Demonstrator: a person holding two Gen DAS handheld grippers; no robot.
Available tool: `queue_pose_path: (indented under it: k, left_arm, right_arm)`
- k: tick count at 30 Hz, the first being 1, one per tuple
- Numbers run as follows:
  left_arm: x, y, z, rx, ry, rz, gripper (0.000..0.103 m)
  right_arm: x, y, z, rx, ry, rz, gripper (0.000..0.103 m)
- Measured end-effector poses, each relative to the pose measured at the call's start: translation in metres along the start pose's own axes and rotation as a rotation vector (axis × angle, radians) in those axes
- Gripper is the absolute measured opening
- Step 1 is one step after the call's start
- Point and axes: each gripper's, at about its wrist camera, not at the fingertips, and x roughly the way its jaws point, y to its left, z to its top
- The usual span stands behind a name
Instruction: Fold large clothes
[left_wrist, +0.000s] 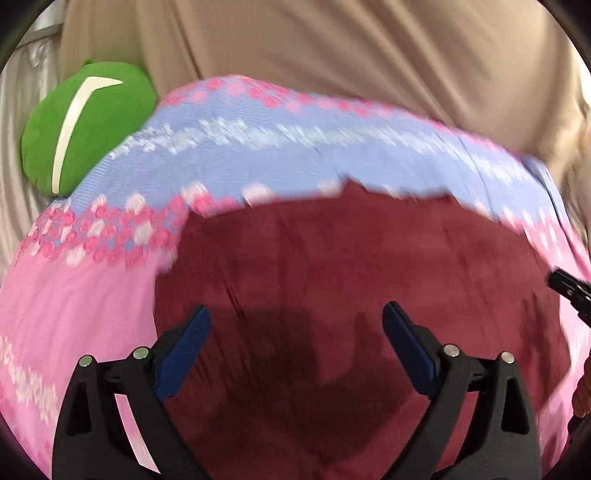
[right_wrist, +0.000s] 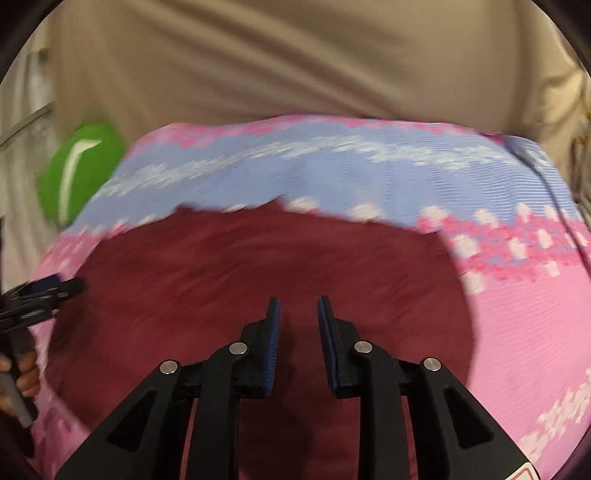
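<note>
Maroon garment (left_wrist: 332, 295) spread flat on patterned bedspread (left_wrist: 92, 295), ready for folding. Left gripper (left_wrist: 297, 314) jaws wide, empty; right gripper (right_wrist: 299, 306) jaws narrow, gripping nothing.

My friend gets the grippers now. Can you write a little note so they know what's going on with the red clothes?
Left gripper: open wide, holding nothing.
Right gripper: open a little, holding nothing.
Both hover over the dark red garment, which lies on the pink and blue patterned blanket. A green cushion sits at the blanket's far left corner.
Done: the garment is let go and lies fairly flat; the blur hides how many folds it has.
Left: check the shape, then probably grab an edge and fold again.
</note>
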Motion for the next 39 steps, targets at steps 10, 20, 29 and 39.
queue_pose_path:
  k: [10, 20, 29, 39]
  left_arm:
    - [-0.017, 0.026, -0.097, -0.056, 0.090, 0.045, 0.093]
    - [-0.035, 0.043, -0.118, -0.167, 0.082, 0.049, 0.094]
    - [-0.054, 0.072, -0.103, -0.296, 0.017, 0.005, 0.095]
    - [-0.011, 0.111, -0.090, -0.447, 0.058, -0.116, 0.097]
  right_arm:
    - [-0.014, 0.029, -0.114, -0.050, 0.075, -0.020, 0.022]
    - [-0.050, 0.013, -0.108, 0.046, 0.033, 0.012, 0.023]
    - [0.007, 0.061, -0.028, -0.009, 0.022, 0.105, 0.023]
    - [0.092, 0.070, -0.020, 0.008, 0.141, 0.150, 0.021]
